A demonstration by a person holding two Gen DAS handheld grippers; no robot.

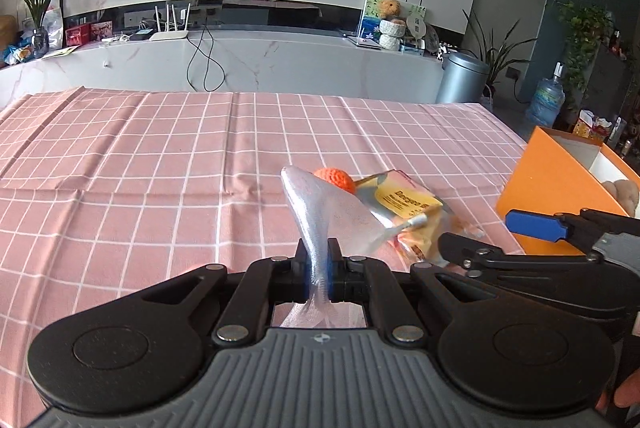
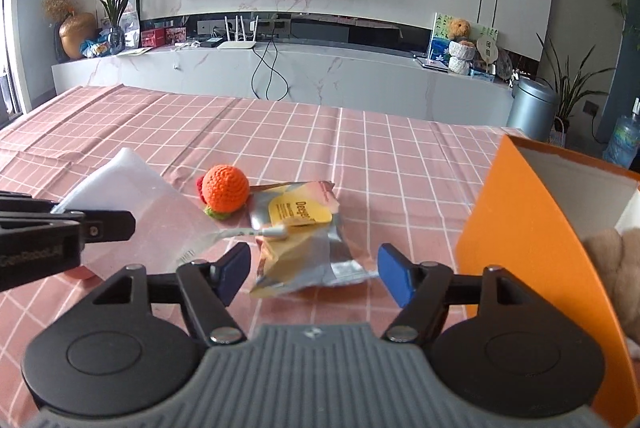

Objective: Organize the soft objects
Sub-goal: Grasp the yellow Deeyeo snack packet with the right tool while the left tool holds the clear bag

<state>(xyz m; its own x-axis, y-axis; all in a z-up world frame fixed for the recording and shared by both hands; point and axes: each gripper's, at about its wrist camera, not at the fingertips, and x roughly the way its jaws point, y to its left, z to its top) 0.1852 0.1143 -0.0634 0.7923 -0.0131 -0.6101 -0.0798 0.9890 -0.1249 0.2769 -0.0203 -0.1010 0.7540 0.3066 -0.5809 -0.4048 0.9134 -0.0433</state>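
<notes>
On the yellow label of the silver snack packet (image 2: 304, 228) I read only the beginning, "Deagen" or something close; the smaller lines under it are too blurred. On the side of the left gripper (image 2: 96, 224), in the right wrist view, I read "GenRobot.AI".

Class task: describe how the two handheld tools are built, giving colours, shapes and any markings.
Both tools, left tool and right tool, share a grey ribbed body, black linkage arms with silver rivets, round black discs on each side and blue finger pads. Pale lettering marks the left tool's side.
</notes>
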